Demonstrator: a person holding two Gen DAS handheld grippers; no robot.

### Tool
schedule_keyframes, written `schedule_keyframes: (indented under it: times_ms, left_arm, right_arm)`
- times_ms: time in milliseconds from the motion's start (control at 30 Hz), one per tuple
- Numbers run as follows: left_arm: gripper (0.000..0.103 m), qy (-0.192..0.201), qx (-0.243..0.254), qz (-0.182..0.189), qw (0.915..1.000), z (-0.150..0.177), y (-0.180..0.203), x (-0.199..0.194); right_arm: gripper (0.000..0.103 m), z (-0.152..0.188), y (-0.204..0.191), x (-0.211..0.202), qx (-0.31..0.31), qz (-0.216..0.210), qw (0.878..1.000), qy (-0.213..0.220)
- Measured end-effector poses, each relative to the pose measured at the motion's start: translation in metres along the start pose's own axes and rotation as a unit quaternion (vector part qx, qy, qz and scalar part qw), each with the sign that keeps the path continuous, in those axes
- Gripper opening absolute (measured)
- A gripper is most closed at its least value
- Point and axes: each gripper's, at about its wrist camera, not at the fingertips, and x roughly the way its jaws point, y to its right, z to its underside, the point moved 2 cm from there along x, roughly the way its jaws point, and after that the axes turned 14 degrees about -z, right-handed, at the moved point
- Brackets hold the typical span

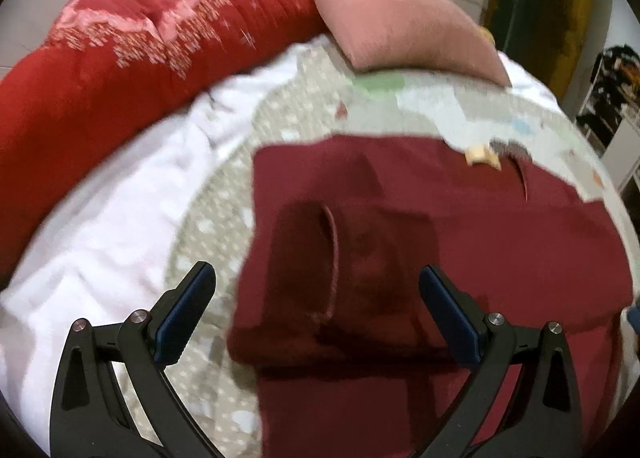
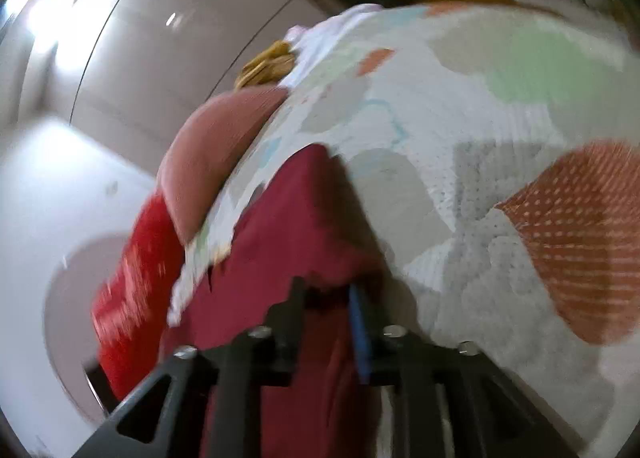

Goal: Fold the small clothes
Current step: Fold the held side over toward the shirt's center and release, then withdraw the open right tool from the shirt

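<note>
A dark red garment [image 1: 440, 197] lies spread on a patterned blanket [image 1: 440, 105], with a folded flap and a seam at its near left and a small tan tag [image 1: 482, 155] at its far edge. My left gripper [image 1: 316, 272] hovers over that flap, open wide with nothing between its pads. In the blurred right wrist view my right gripper [image 2: 326, 290] sits low at the right edge of the garment [image 2: 288, 217]. Its jaws stand narrowly apart with a dark gap beside the blue pad [image 2: 359, 322]. Red cloth lies under and between the fingers.
A thick red quilt [image 1: 100, 97] and a pink pillow [image 1: 400, 25] lie along the far side, against a tiled wall. A white sheet [image 1: 100, 217] shows left of the blanket. A cluttered shelf [image 1: 612, 97] stands at the right. The blanket [image 2: 440, 177] stretches right of the garment.
</note>
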Motion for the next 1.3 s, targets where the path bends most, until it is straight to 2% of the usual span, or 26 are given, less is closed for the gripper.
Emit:
schedule_keyframes:
  times_ms: [167,267,300,400,567,667,733,767,800,967,1100,1233,1300]
  left_arm:
    - [0.102,-0.010,-0.004,-0.009,0.9999,-0.009,0.001,0.008]
    - [0.102,-0.016,0.008,-0.020,0.9997,-0.005,0.006,0.016]
    - [0.102,-0.022,0.014,-0.025,0.9993,-0.003,0.009,0.020]
    - [0.102,-0.032,0.016,-0.028,0.9990,0.000,0.010,0.030]
    - [0.102,-0.037,0.002,-0.019,0.9992,-0.001,0.007,0.036]
    - [0.102,-0.038,-0.001,-0.011,0.9992,-0.001,0.007,0.038]
    - [0.102,-0.039,-0.007,-0.006,0.9992,0.000,0.007,0.040]
    - [0.102,-0.039,-0.009,-0.005,0.9992,0.000,0.006,0.040]
    - [0.102,-0.039,-0.010,-0.005,0.9992,0.000,0.006,0.041]
    - [0.102,-0.038,-0.010,-0.006,0.9992,0.001,0.007,0.041]
    - [0.102,-0.035,-0.010,-0.007,0.9993,0.001,0.007,0.042]
    - [0.102,-0.032,-0.009,-0.010,0.9994,0.002,0.007,0.042]
    - [0.102,-0.032,-0.009,-0.010,0.9994,0.002,0.007,0.042]
  right_arm:
    - [0.030,-0.001,-0.048,-0.012,-0.136,0.020,0.990,-0.009]
    - [0.034,-0.013,-0.074,0.013,-0.216,0.040,0.975,-0.032]
    - [0.038,-0.019,-0.079,0.031,-0.241,0.053,0.968,-0.053]
    - [0.039,-0.026,-0.081,0.074,-0.281,0.084,0.951,-0.101]
    - [0.038,-0.036,-0.069,0.130,-0.310,0.119,0.935,-0.126]
    - [0.038,-0.051,-0.045,0.150,-0.306,0.177,0.927,-0.122]
    - [0.046,-0.060,-0.033,0.152,-0.293,0.181,0.932,-0.115]
    - [0.054,-0.062,-0.029,0.152,-0.287,0.187,0.933,-0.112]
    - [0.056,-0.064,-0.027,0.152,-0.284,0.191,0.934,-0.107]
    - [0.056,-0.062,-0.033,0.139,-0.270,0.189,0.939,-0.102]
    - [0.056,-0.049,-0.046,0.105,-0.264,0.163,0.946,-0.093]
    - [0.056,-0.023,-0.051,0.085,-0.301,0.174,0.932,-0.104]
    - [0.056,-0.014,-0.046,0.082,-0.305,0.172,0.930,-0.114]
